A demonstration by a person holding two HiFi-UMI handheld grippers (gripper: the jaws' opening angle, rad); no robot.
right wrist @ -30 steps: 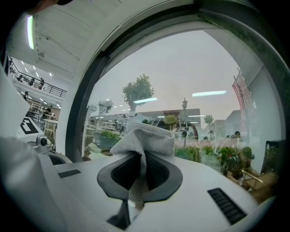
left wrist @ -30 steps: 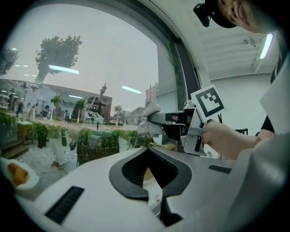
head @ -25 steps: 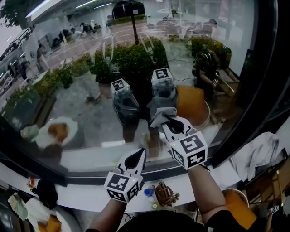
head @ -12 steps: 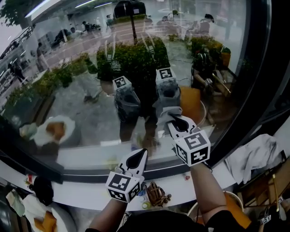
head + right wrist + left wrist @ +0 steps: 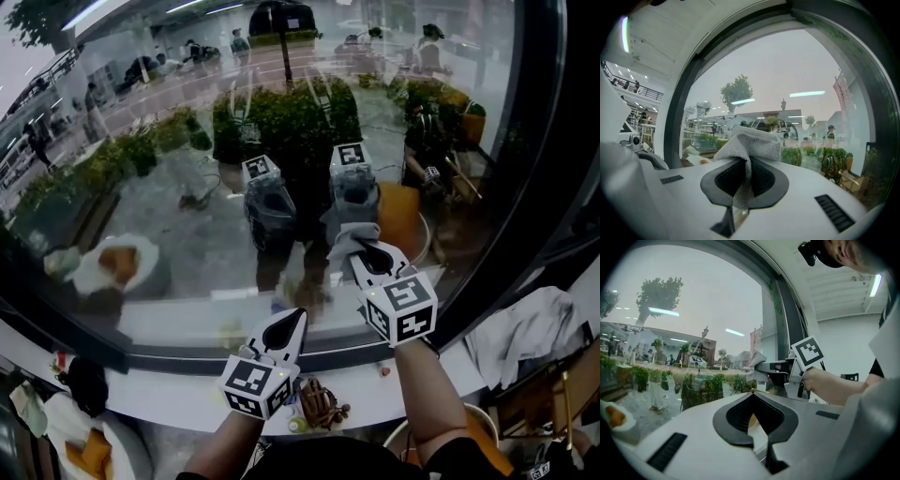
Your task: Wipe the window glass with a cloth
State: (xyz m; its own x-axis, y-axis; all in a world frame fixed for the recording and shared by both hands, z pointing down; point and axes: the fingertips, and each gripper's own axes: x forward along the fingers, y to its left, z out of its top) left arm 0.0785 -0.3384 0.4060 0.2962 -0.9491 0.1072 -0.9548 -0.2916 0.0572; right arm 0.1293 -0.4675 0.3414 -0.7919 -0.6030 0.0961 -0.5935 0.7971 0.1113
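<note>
The right hand-held gripper (image 5: 362, 249) is pinching one grey knitted cloth (image 5: 343, 236). In the right gripper view the cloth (image 5: 749, 143) rises from between the jaws and bunches just above them. The bunched end seems to press on the window glass (image 5: 178, 178), meeting its own reflection there, though the lens curve makes the contact hard to confirm.

At about 7 o'clock from it, lower and nearer the person, is the left hand-held gripper (image 5: 287, 324). Its jaws are pressed together with nothing between them, and it stands apart from the glass. In its own view the right hand-held gripper (image 5: 771, 373) and the cloth (image 5: 756, 363) show at 12 o'clock.

Two hand-held grippers and one cloth are in play. The glass mirrors both grippers as two dark reflections (image 5: 270, 208) at 12 o'clock.

A dark window frame (image 5: 539, 178) curves along the pane at 3 o'clock. A white bench (image 5: 173, 398) runs under the pane at 6 o'clock. One pale garment (image 5: 530, 328) lies at 4 o'clock.
</note>
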